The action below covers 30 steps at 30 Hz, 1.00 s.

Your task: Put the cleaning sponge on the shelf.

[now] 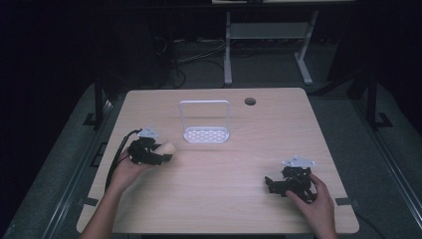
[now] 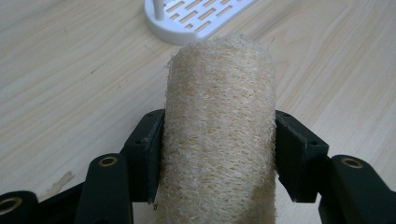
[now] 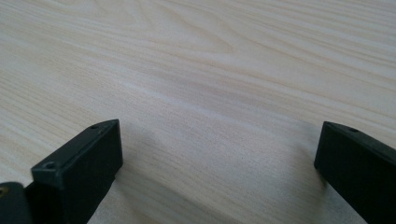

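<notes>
Your left gripper (image 1: 158, 152) is clamped on the loofah (image 2: 219, 135), both jaws pressed into its sides, the roll's free end pointing toward the rack (image 1: 206, 133). Loofah sits just short of the rack, off its near-left corner, low over the table (image 1: 224, 199). Your right gripper (image 1: 278, 185) rests well off to the rack's near right, jaws wide apart over bare wood, nothing between them.

Step in hand, as I read it: carrying the loofah to the rack. Next move calls for a short push forward and right, then set it on the slotted base, clear of the handle loop, before you let go.
</notes>
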Available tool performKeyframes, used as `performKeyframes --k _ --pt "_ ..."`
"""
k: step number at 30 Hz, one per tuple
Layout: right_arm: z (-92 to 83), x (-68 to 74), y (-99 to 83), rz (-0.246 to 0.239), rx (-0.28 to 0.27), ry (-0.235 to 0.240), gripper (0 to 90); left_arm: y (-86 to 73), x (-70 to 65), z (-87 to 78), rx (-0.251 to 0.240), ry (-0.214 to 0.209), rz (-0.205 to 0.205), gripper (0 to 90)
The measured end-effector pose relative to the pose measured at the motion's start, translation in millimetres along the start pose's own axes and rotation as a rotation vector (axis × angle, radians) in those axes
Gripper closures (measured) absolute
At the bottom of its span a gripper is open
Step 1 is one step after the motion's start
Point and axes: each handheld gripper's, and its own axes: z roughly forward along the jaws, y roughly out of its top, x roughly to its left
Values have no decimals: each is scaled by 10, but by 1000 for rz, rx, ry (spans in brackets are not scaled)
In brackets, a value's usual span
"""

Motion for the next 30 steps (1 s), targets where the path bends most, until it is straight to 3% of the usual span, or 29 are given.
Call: performKeyframes --k 30 --pt "0 0 0 0 0 0 6 420 -314 255 -14 -55 56 404"
